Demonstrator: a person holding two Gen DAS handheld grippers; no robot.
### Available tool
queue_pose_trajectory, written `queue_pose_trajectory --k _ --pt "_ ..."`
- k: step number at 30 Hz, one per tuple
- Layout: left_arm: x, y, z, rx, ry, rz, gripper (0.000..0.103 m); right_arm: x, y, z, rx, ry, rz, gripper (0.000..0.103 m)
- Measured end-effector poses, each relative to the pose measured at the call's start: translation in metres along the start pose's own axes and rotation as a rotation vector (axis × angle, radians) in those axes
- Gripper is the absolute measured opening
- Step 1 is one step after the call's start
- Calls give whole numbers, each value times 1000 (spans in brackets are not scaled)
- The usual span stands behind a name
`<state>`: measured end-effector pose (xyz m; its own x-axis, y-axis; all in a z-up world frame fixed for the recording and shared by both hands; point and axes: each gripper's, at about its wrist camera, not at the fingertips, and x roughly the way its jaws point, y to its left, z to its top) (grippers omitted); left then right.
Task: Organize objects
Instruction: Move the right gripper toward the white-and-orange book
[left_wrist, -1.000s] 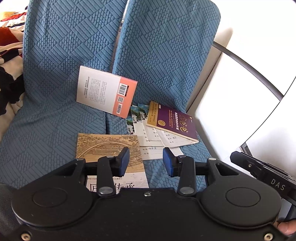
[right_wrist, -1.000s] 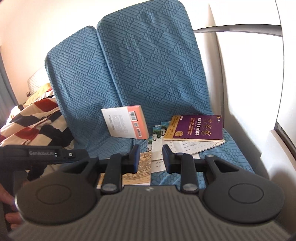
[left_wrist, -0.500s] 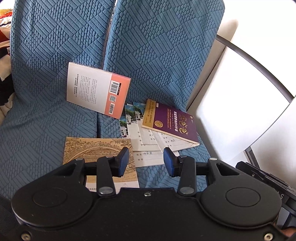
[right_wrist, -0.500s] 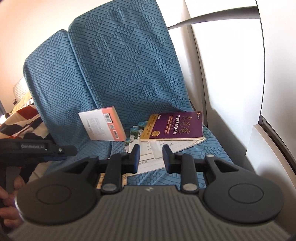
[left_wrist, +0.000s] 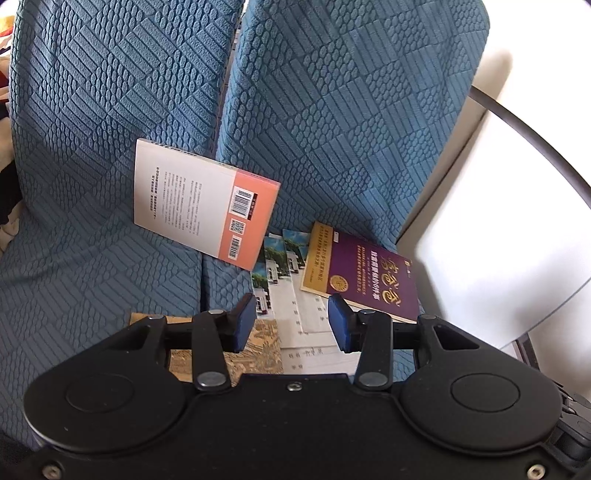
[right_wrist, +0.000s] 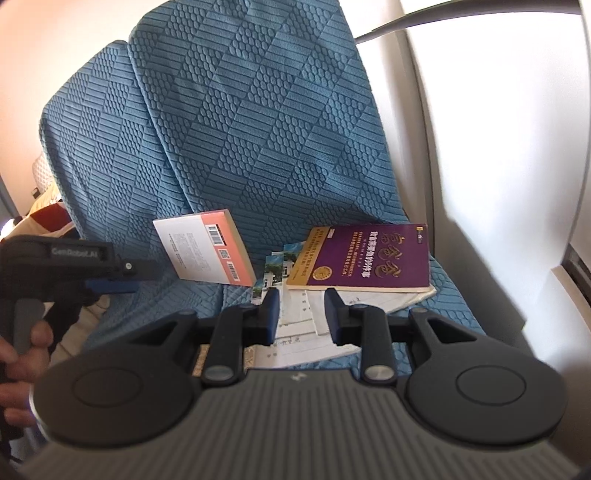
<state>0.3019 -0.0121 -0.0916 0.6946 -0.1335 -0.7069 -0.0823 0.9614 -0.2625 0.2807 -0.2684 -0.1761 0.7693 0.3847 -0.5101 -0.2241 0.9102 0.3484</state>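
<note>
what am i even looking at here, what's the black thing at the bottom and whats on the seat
The black thing is a handheld two-finger tool; a person holds one in each hand, each carrying a camera that looks out along its fingers. One picture comes from the left tool, the other from the right tool. Both are open and hold nothing. In the right view you also see the left tool held in a hand. On the blue seat lie a white and orange book propped against the backrest, a purple book on loose papers, and a tan booklet.
</note>
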Motion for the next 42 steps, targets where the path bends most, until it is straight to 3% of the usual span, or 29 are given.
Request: queue_pose_trajectory --k 13,16,26,30,39,42 --pt "57 36 41 -29 4 30 42 94 19 16 -60 72 109 31" --pt "70 45 50 -37 2 34 44 120 24 24 -84 92 140 39" --pt "105 80 69 -111 25 27 46 223 48 49 -270 136 217 39" --pt "118 91 76 -158 43 -1 54 253 55 56 -316 137 225 37" --pt "139 107 91 -236 59 -69 65 273 70 59 -462 139 301 42" --pt "145 114 97 -267 66 -82 66 278 68 63 -452 137 299 43"
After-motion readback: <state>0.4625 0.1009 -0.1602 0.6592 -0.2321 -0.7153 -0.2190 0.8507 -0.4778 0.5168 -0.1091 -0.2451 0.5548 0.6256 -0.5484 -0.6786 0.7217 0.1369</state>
